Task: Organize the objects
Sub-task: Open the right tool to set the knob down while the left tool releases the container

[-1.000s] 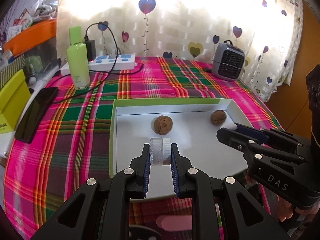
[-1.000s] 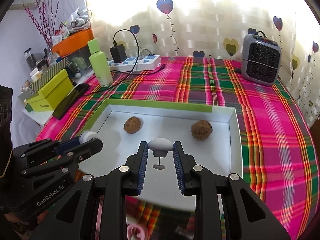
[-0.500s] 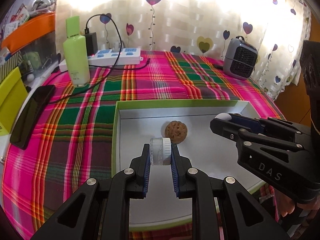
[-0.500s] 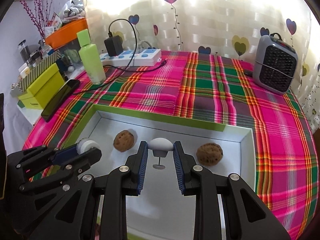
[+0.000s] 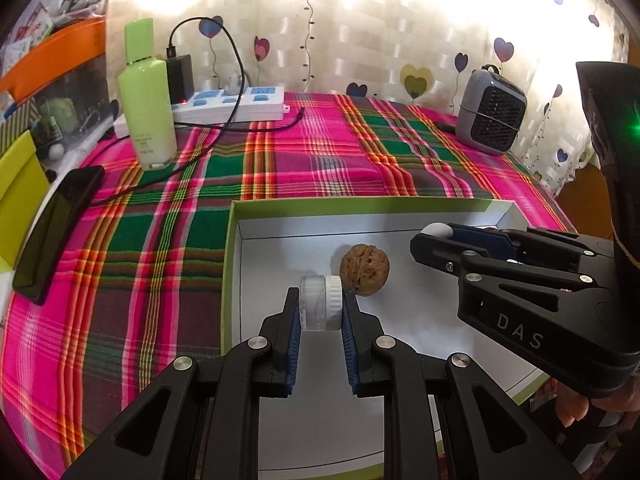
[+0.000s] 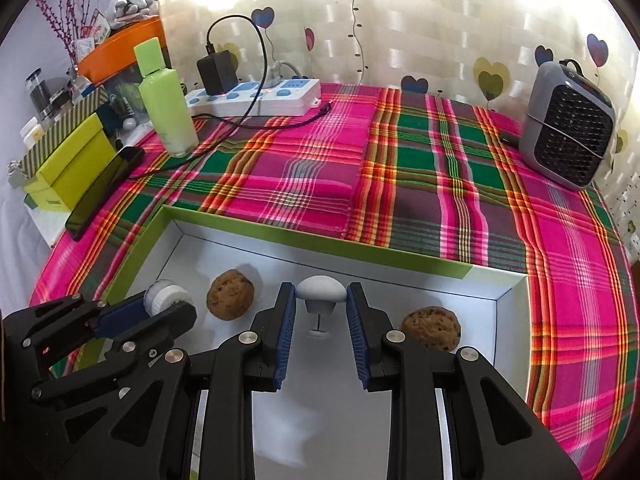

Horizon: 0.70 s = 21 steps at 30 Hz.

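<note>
While plaid cloth (image 6: 420, 184) covers the bench, the left gripper (image 5: 320, 312) pinches a small jar (image 5: 320, 306) and the right gripper (image 6: 321, 312) pinches a white knob (image 6: 321, 291), both angled down over the tray (image 6: 312, 240).

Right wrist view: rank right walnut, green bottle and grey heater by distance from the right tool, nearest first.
From the right tool:
1. Right walnut, in the tray just right of the fingers.
2. Grey heater, far right on the cloth.
3. Green bottle, far left by the power strip; close call with the heater.
</note>
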Each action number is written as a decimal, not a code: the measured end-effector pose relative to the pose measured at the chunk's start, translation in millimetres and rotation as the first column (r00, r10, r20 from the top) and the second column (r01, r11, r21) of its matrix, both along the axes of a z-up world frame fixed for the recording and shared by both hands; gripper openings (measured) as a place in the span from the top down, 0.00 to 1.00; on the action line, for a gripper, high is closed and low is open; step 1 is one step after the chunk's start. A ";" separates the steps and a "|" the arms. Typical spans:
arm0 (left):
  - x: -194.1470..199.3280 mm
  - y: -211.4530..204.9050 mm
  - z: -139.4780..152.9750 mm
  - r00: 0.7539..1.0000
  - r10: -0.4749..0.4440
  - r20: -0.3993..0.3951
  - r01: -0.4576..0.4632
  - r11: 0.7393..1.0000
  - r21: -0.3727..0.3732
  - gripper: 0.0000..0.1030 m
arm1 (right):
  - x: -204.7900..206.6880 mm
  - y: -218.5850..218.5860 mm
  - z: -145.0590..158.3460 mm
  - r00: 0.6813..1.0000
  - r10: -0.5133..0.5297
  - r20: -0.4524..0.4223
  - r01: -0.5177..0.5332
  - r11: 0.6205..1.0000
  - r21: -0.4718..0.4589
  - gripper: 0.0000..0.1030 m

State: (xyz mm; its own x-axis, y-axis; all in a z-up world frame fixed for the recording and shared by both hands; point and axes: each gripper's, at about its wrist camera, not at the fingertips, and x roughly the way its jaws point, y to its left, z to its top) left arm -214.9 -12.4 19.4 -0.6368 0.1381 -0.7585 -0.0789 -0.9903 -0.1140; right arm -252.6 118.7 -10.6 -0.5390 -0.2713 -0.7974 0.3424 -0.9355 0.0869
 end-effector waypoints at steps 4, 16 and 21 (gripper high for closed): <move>-1.7 1.0 -0.7 1.000 -0.002 0.001 0.002 1.000 -0.012 0.83 | -2.1 -1.3 -2.9 1.000 0.002 0.015 -0.002 1.000 0.005 0.74; -2.1 2.6 -1.9 1.000 -0.006 0.003 0.007 1.000 -0.022 0.83 | -5.2 -0.3 -6.0 1.000 -0.005 0.030 0.005 1.000 0.005 0.73; -2.0 3.1 -2.2 1.000 -0.007 0.002 0.007 1.000 -0.028 0.83 | -6.1 0.0 -6.1 0.999 -0.008 0.033 0.008 1.000 0.001 0.73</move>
